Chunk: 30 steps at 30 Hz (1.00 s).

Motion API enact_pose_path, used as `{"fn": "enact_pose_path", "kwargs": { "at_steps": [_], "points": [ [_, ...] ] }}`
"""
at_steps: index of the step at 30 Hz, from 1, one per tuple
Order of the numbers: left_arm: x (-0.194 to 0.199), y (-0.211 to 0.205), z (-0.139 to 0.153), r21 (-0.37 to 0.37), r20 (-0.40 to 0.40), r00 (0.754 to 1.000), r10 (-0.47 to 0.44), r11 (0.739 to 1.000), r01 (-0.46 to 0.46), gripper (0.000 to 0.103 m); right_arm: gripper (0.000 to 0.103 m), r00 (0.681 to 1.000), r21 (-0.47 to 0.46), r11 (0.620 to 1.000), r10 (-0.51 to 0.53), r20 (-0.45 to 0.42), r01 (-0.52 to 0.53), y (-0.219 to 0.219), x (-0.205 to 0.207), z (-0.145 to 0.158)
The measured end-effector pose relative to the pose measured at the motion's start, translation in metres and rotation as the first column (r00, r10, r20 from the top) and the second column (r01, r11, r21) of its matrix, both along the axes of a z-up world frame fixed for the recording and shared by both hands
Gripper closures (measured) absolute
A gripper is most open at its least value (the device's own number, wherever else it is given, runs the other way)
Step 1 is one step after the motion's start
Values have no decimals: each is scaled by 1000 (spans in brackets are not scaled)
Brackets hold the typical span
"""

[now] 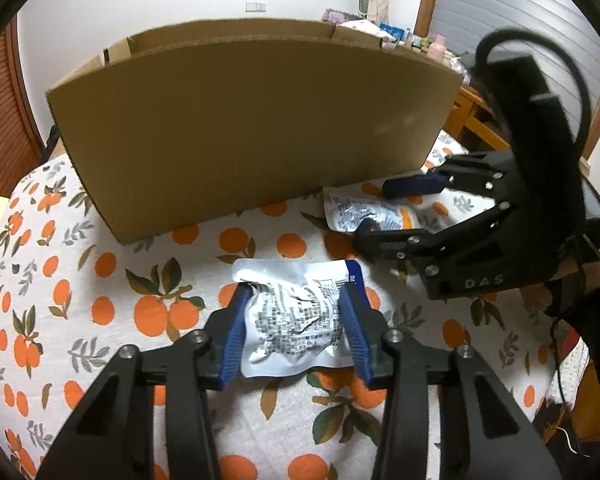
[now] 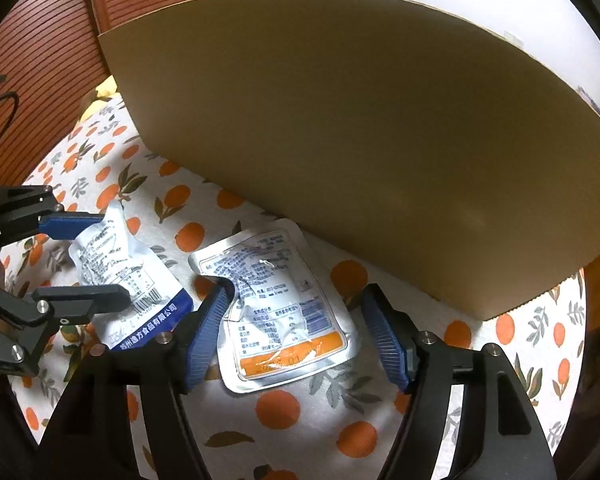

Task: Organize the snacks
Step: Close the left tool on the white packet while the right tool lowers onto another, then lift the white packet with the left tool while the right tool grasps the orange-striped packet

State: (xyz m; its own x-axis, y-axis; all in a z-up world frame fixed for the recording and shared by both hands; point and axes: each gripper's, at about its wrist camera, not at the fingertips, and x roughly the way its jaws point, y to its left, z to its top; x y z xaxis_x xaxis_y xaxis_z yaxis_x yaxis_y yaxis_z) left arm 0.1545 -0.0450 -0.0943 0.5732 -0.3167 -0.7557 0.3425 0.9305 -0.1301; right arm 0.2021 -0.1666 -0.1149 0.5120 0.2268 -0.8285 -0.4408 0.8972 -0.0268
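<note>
A silver snack pouch with a blue edge [image 1: 296, 316] lies on the orange-print tablecloth; my left gripper [image 1: 296, 320] has its blue pads touching both sides of it. It also shows in the right wrist view [image 2: 120, 264], with the left gripper [image 2: 100, 256] around it. A second silver pouch with an orange band [image 2: 280, 308] lies between the open fingers of my right gripper [image 2: 296, 312], which stand apart from it. In the left wrist view this pouch [image 1: 364, 212] sits under the right gripper [image 1: 376, 208].
A large open cardboard box [image 1: 252, 120] stands just behind both pouches, also filling the right wrist view [image 2: 360, 120]. The tablecloth [image 1: 80, 260] covers the table. Wooden louvred doors [image 2: 60, 40] are at the left, a cluttered shelf [image 1: 400, 36] behind.
</note>
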Motion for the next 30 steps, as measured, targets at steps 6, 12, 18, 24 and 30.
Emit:
{"fn": "enact_pose_path", "kwargs": {
  "at_steps": [6, 12, 18, 24, 30],
  "points": [
    [-12, 9, 10, -24, 25, 1000, 5, 1000, -4, 77, 44, 999, -1, 999, 38, -9, -38, 6, -11, 1],
    [-21, 22, 19, -61, 40, 999, 13, 998, -11, 88, 44, 1000, 10, 1000, 30, 0, -30, 3, -27, 0],
    [-32, 24, 24, -81, 51, 999, 9, 997, -5, 89, 44, 1000, 40, 999, -9, 7, 9, -7, -35, 0],
    [-35, 18, 31, -75, 64, 998, 4, 997, 1, 90, 44, 1000, 57, 998, -23, 18, 22, -11, -44, 3],
    [-40, 15, 37, -60, 86, 996, 5, 998, 0, 91, 44, 999, 79, 996, -32, 28, 30, -16, -51, 6]
  ]
}}
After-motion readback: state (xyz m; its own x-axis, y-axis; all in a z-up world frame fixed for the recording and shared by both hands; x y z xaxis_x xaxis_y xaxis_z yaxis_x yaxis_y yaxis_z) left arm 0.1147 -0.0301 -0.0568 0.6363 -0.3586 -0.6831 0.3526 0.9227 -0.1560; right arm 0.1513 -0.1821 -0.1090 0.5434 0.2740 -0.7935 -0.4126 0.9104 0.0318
